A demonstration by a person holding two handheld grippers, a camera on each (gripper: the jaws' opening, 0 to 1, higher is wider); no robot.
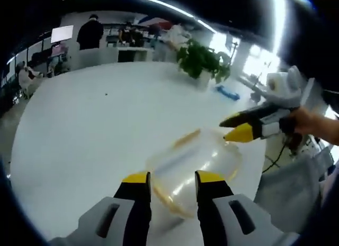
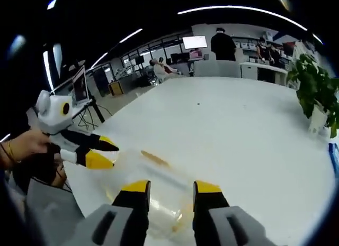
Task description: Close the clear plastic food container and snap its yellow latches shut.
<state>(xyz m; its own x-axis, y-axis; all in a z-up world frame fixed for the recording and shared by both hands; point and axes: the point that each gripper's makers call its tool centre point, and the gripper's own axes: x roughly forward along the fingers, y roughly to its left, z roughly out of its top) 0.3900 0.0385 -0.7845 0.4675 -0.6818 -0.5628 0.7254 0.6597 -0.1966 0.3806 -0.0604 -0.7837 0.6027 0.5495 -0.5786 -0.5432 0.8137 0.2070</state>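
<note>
We see the clear, yellow-trimmed food container (image 1: 193,169) on the white counter (image 1: 106,124), both tools (image 1: 172,177) (image 2: 168,187) released.

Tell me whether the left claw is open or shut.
Open. In the left gripper view the left claw has a clear gap between its yellow tips, with the clear container showing through it.

Right gripper (image 2: 170,187) is seen from behind its 2 yellow-tipped jaws, which stand apart over the clear container (image 2: 153,196) on the white table (image 2: 238,129). A yellow latch (image 2: 155,158) is visible on the container's far edge. Left gripper (image 2: 108,153) enters from the left, held by a hand (image 2: 24,145), jaws parted, tips beside the container. A potted plant (image 2: 318,92) stands at far right.
</note>
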